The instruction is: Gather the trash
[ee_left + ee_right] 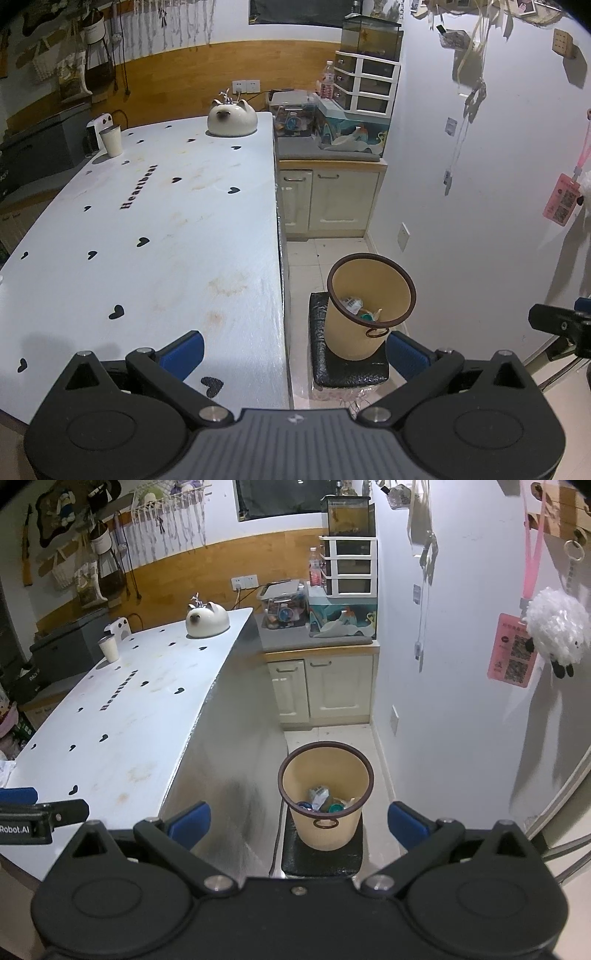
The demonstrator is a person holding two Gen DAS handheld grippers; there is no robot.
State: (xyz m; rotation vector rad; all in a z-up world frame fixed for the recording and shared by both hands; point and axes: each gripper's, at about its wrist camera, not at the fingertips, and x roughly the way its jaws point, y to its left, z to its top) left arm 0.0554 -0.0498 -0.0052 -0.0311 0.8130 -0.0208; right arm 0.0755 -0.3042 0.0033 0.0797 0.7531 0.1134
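Small kitchen corner, white table (147, 229) bare of litter, bin (325, 794) on stool (321, 853) beside it holding trash (321, 799); left gripper (293, 354) and right gripper (299, 823) spread, holding nothing.

"Heartbeat" on the tablecloth (147, 221); "Robot.AI" on the left gripper (22, 825).

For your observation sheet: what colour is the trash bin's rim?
Dark brown, on the beige trash bin; clearest in the right wrist view.
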